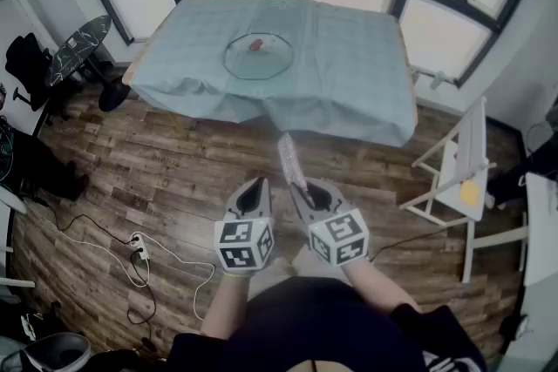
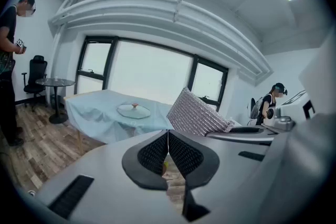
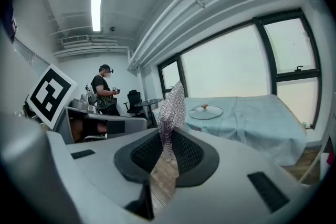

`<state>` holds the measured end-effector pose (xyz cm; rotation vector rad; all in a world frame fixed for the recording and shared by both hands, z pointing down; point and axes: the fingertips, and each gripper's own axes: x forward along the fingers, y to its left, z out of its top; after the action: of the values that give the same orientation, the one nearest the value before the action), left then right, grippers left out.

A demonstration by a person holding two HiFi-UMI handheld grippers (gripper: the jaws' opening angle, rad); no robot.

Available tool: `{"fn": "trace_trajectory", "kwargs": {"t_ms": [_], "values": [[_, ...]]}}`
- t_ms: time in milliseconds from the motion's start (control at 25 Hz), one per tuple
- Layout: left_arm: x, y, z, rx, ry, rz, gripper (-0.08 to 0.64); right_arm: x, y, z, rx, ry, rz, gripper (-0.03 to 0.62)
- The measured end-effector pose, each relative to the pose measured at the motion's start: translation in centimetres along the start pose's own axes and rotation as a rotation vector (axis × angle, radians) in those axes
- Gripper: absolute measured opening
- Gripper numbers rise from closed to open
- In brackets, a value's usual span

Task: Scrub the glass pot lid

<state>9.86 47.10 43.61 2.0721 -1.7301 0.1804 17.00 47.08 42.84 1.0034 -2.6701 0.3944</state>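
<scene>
Glass lid [image 1: 257, 55] is sitting flat, knob up, on the table well ahead of both claws, so the scrubbing isn't happening yet. Nothing is touching it. I'm reading this as the walk-up stage: the tool is in hand and everything else is waiting to be done. That means getting to the table, bringing the pad down onto the glass, probably steadying the lid with the free claw, then the actual rubbing.

The lid is looking round, clear and shallow-domed, with a thin rim and a small reddish-brown knob in the middle. I'm guessing it's smooth and a bit slippery on fabric. The cloth [image 1: 349, 74] under it is pale blue and soft, wrinkling and draping down over the table edge facing the claws.

Right claw [image 1: 302, 187] is pinching the bottom edge of a scrubbing pad [image 1: 291, 159], which is sticking up and out in front of its jaws. It's a silvery rectangular sheet with a fine chain-mesh sort of texture, thin but apparently stiff enough to be standing up by itself. Left claw [image 1: 255, 185] is riding just beside the right one, its jaws pressed together on nothing, dark ribbed pads meeting.

Below both claws the floor [image 1: 174, 170] is showing brown wood planks, and a white chair [image 1: 462, 170] is standing off past the right claw.
</scene>
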Motion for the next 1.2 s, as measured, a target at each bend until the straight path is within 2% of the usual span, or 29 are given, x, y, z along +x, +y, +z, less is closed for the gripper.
{"fn": "trace_trajectory", "kwargs": {"t_ms": [440, 840, 1200], "values": [[-0.3, 2.0, -0.1, 0.024, 0.003, -0.006, 0.006, 1.4, 1.9, -0.2, 0.003, -0.002, -0.010, 0.058], [-1.4, 5.2, 0.0, 0.005, -0.007, 0.029, 0.006, 3.2, 3.5, 0.7, 0.020, -0.018, 0.025, 0.060], [0.5, 6.1, 0.4, -0.026, -0.012, 0.035, 0.006, 4.2, 3.1, 0.3, 0.059, -0.005, 0.063, 0.060]]}}
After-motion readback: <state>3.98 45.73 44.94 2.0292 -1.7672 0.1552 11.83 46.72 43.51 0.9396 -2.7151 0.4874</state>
